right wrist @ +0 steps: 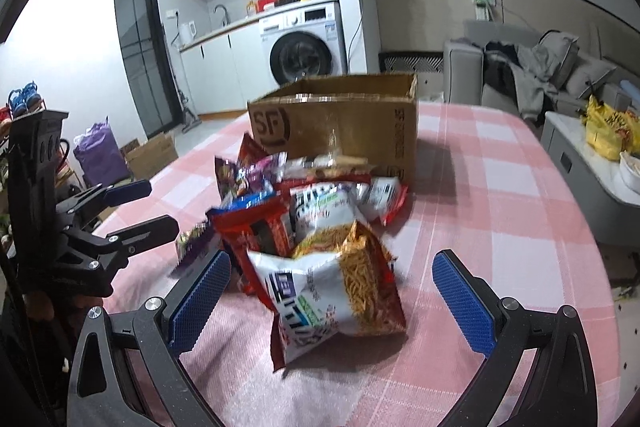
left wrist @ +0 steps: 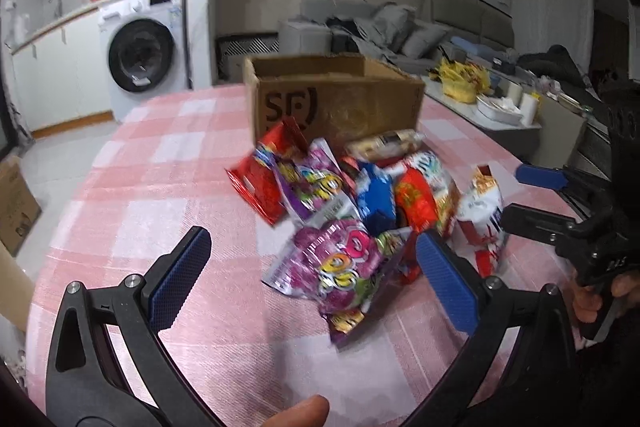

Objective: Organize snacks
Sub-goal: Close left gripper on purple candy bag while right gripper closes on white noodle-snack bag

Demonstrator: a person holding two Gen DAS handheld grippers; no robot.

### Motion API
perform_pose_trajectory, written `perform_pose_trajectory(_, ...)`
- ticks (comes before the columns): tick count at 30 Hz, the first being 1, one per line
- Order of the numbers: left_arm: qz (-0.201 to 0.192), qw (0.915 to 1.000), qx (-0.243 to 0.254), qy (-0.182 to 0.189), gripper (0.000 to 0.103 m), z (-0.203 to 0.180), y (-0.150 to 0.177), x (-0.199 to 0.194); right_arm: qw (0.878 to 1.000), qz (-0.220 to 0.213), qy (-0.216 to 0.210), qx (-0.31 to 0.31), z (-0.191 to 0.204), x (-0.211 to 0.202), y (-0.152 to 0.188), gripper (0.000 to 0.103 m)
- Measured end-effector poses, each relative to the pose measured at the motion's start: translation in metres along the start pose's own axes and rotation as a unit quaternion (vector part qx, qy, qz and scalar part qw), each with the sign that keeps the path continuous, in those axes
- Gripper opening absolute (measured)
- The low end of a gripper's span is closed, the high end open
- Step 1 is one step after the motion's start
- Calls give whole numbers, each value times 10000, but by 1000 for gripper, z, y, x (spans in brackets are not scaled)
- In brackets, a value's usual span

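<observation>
Lying in a loose heap on a bench covered by a pink-and-white checked cloth are the snack packets, just in front of one open cardboard box printed with "SF". Two purple packets can be counted in the left wrist view, along with one blue packet and several red ones; the exact total is unclear because they overlap and blur. Nearest the right gripper lies one white-and-orange packet showing thin fried sticks, between its blue-padded fingers, which stand wide apart and touch nothing. The left gripper hovers over the nearer purple packet, its fingers likewise spread and empty. One washing machine stands in the background.
</observation>
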State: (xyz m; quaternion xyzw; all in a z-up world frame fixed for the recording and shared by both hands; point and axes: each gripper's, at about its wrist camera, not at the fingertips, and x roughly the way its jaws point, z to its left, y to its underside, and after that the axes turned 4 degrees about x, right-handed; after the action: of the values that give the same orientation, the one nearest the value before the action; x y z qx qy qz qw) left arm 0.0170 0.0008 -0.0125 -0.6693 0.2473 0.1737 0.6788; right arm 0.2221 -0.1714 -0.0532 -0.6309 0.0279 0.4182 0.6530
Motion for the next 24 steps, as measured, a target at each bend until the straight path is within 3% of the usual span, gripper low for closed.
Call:
perform_pose_trajectory(2,136,9999,3,89,102,-1,1,4,9999,120,19,-2,-1,4,2,103)
perform_pose_trajectory(11,694,9973,48,-215,102,0,3,36,9979,610,-108,189,-6,21,6,103)
perform_pose_trajectory(20,877,9961,47,39,102,3,3,49,9965,806,-182,117,-4,32,5,99)
perform_pose_trajectory(24,907,9953,-68,317,86,7,2,52,9965,819,-178,75,-2,35,4,91)
